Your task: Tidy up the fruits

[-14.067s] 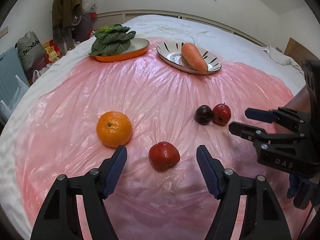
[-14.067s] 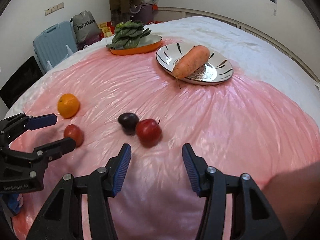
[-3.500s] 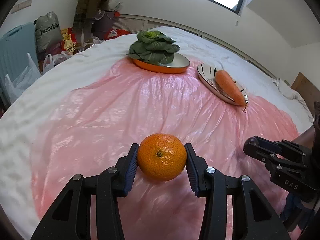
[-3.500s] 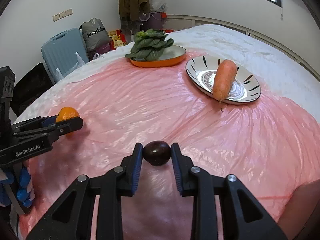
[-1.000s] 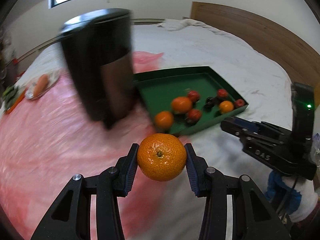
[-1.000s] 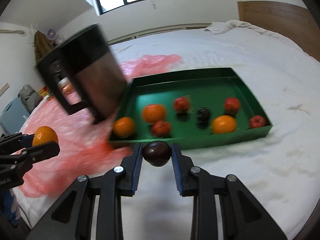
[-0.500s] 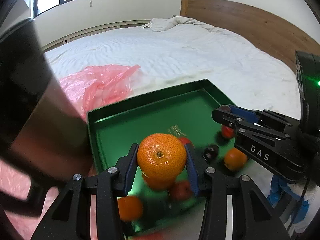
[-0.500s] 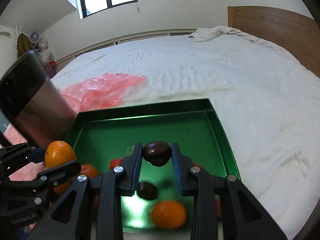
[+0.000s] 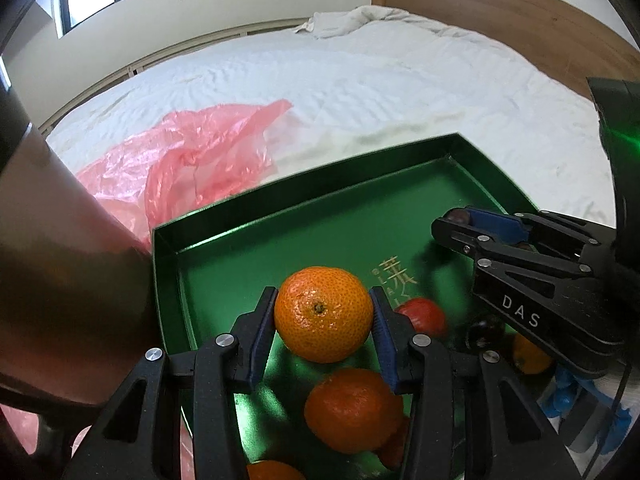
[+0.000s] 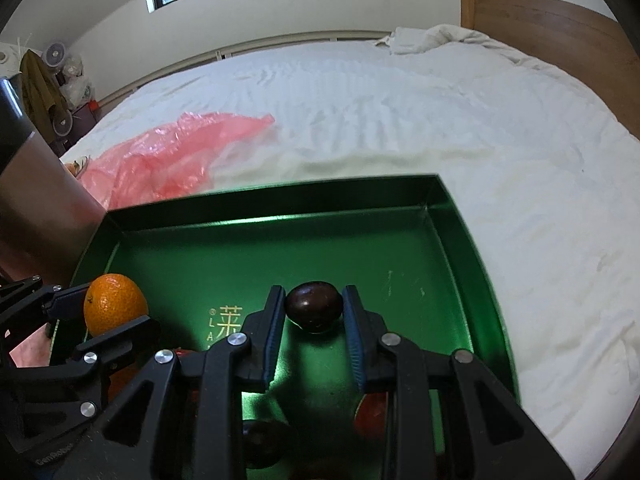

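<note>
My left gripper (image 9: 323, 315) is shut on an orange (image 9: 324, 314) and hovers over the green tray (image 9: 248, 236). That orange (image 10: 114, 304) also shows at the left of the right wrist view, in the left gripper (image 10: 100, 312). The right gripper (image 10: 314, 312) is shut on a dark plum (image 10: 314, 306) above the tray's floor (image 10: 360, 248); it appears at the right of the left wrist view as well (image 9: 472, 224). Several fruits lie in the tray below: another orange (image 9: 352, 410), a red fruit (image 9: 424, 316), a dark plum (image 10: 262, 444).
A dark metal cup (image 9: 60, 272) stands close at the left, against the tray's left wall. Crumpled pink plastic (image 9: 192, 160) lies beyond the tray on the white bed sheet (image 10: 400, 112). A wooden headboard (image 9: 500, 12) is at the far right.
Both grippers have moved forward and down over the tray with their fruits still held. The tray's far half now fills the views and the cup has slid to the left edge.
</note>
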Demonstrator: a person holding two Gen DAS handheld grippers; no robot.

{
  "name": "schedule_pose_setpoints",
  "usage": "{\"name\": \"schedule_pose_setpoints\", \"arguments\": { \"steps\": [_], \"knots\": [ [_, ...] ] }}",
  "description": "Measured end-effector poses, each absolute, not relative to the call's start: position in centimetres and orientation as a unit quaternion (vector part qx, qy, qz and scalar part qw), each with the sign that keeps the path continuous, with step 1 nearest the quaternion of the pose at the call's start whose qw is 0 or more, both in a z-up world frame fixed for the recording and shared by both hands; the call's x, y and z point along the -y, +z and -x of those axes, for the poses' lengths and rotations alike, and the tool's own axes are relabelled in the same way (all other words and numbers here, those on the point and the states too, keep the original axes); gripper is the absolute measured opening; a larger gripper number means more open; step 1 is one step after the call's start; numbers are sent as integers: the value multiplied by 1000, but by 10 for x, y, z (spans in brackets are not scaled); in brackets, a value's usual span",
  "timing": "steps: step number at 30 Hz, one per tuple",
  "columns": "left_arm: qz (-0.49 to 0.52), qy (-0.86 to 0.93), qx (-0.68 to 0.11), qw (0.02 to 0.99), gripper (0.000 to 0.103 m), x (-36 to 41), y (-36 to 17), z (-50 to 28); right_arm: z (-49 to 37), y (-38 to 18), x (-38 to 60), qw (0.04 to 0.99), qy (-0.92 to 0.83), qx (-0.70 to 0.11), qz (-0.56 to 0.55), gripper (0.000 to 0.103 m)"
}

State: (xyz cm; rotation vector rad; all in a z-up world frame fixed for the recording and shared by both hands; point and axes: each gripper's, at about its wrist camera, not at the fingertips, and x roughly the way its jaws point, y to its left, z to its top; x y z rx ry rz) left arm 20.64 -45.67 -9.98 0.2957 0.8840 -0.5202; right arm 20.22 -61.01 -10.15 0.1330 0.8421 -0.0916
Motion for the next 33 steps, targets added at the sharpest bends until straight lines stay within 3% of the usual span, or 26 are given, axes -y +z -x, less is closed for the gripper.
{"name": "schedule_pose_setpoints", "arguments": {
  "steps": [12, 13, 16, 17, 26, 33],
  "knots": [
    [-151, -240, -457, 843, 40, 460, -112, -213, -212, -104, 607, 897, -47, -436, -59, 22],
    [-152, -240, -458, 842, 40, 461, -112, -213, -212, -104, 607, 896, -48, -437, -59, 25],
    [-158, -236, -455, 844, 42, 461, -108, -214, -210, -98, 605, 898, -53, -434, -58, 54],
    [-164, -232, -450, 847, 47, 461, -106, -213, -208, -95, 605, 899, -53, -432, -59, 58],
    [-164, -245, -405, 865, 61, 449, -62, -185, -175, -54, 603, 909, -71, -407, -55, 80],
    [-137, -254, -378, 880, 73, 401, -25, -146, -135, -23, 587, 915, -73, -393, -46, 89]
  ]
}}
